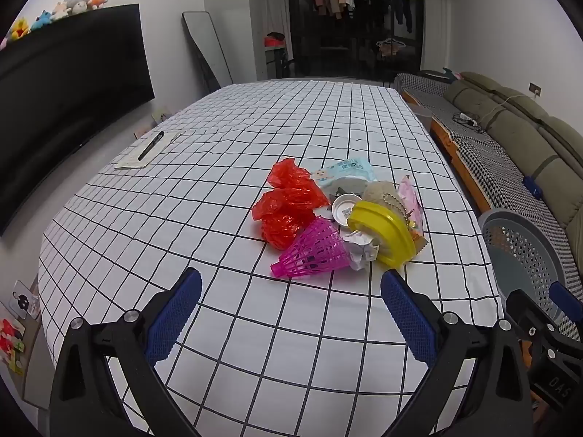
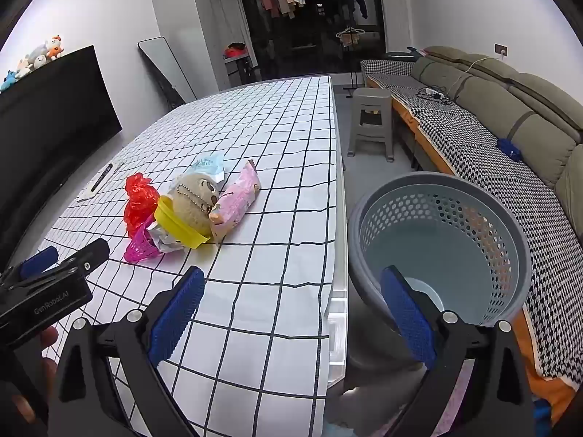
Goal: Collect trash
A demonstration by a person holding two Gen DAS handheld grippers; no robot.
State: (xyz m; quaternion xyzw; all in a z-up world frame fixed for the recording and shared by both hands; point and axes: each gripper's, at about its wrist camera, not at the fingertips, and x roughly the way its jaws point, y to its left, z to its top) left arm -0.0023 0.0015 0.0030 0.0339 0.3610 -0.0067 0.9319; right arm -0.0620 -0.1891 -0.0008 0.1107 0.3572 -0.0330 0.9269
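Not yet begun, by the look of it: both tools (image 1: pixel 291 291) (image 2: pixel 291 291) wide and holding nothing, trash heaped mid-tabletop (image 1: pixel 218 189), pink shuttlecock (image 1: pixel 313 249) nearest the left tool, grey perforated bin (image 2: pixel 442 247) just beside the tabletop's edge; next, probably close on the shuttlecock.

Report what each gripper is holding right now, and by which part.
Nothing is held. The left gripper is open above the tablecloth, short of the pink shuttlecock. The right gripper is open too, near the grey basket.
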